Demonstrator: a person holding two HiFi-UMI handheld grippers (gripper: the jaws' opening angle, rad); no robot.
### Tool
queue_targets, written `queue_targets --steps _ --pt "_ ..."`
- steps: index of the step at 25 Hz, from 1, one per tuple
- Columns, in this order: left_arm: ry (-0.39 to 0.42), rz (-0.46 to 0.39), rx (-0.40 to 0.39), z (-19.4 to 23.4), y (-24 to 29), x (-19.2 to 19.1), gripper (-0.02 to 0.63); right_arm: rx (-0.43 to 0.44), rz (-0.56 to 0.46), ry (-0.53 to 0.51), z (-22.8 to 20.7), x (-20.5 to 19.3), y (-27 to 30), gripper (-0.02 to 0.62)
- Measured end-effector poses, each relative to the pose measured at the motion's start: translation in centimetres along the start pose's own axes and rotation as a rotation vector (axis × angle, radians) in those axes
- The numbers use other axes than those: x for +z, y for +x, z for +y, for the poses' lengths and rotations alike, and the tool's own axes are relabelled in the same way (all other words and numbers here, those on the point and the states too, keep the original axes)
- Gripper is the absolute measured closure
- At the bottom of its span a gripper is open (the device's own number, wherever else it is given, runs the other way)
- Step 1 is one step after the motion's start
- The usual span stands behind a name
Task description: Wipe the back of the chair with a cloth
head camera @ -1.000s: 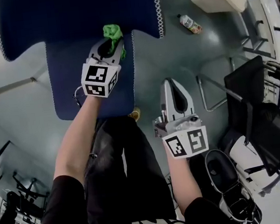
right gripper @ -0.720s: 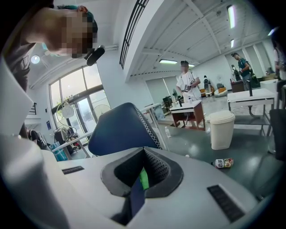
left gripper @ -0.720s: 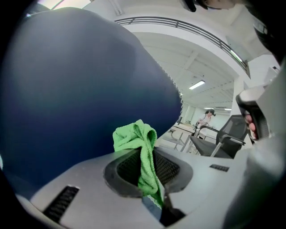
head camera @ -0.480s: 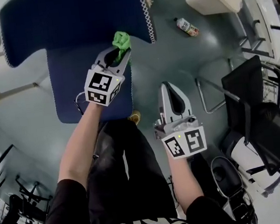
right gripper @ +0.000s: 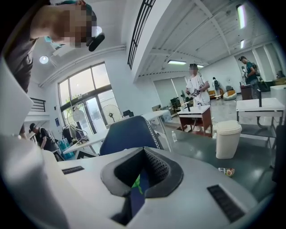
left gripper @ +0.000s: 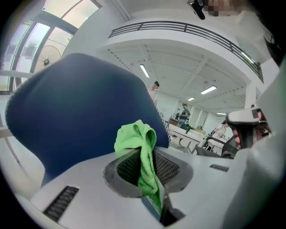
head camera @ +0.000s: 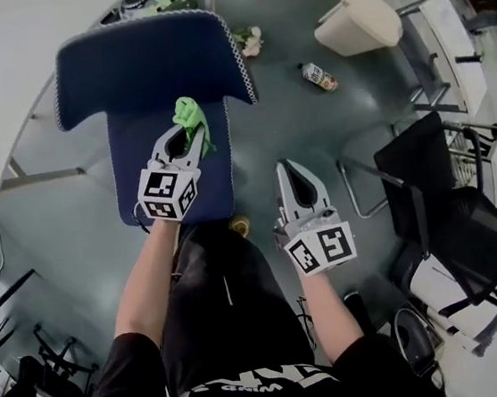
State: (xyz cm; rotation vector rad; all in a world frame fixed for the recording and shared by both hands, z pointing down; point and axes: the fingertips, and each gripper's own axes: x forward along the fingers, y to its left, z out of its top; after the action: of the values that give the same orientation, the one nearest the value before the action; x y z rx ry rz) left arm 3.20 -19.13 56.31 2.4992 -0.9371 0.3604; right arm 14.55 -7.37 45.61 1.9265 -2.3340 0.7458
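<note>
The cloth, bright green and bunched, is pinched between the fingers of the left gripper. In the left gripper view the jaws are clenched on it. A fold of the cloth hangs down between the pads and the rest puffs out past the tips of the left gripper. Just beyond those fingertips rises the dark blue back of the chair, and I cannot tell whether the cloth touches it. From the head view, the chair lies ahead of the left fingertips, its white-stitched edge running round the back.

The right gripper hangs to the right of the left one, well apart from the chair, over the grey floor. Its jaws are pressed together with nothing between them. Through the thin slit of the right gripper, the blue chair shows far ahead. Farther out beyond the right fingertips stand a cream bin and a bottle lying on the floor.
</note>
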Motion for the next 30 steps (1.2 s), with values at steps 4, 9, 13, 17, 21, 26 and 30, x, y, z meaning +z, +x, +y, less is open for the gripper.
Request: queue_targets --steps 4,9,13,17,21,26,30 --pt "-0.008 -0.040 0.027 -0.7 -3.9 4.4 0.548 0.006 -0.021 0.004 1.6 3.0 -1.1 0.598" --pt "-0.022 -0.092 0.041 -2.8 -8.3 9.2 0.548 0.043 -0.032 -0.011 3.4 6.1 -3.0 0.599" --pt "-0.035 -0.111 0.029 -5.1 -11.0 11.9 0.548 0.098 -0.022 -0.033 6.0 7.5 -4.1 0.599" --pt "-0.033 -0.145 0.026 -7.2 -14.1 14.7 0.546 0.123 -0.041 -0.047 7.7 8.7 -5.7 0.598" --pt "0.000 -0.165 0.017 -8.5 -17.2 17.3 0.546 0.111 -0.070 -0.057 8.1 10.3 -7.3 0.600" --pt "0.032 -0.173 -0.002 -9.4 -20.8 19.3 0.547 0.091 -0.101 -0.089 8.1 12.5 -9.2 0.600" --pt "0.046 -0.174 -0.005 -10.3 -22.9 20.4 0.546 0.079 -0.120 -0.114 8.2 13.9 -10.9 0.599"
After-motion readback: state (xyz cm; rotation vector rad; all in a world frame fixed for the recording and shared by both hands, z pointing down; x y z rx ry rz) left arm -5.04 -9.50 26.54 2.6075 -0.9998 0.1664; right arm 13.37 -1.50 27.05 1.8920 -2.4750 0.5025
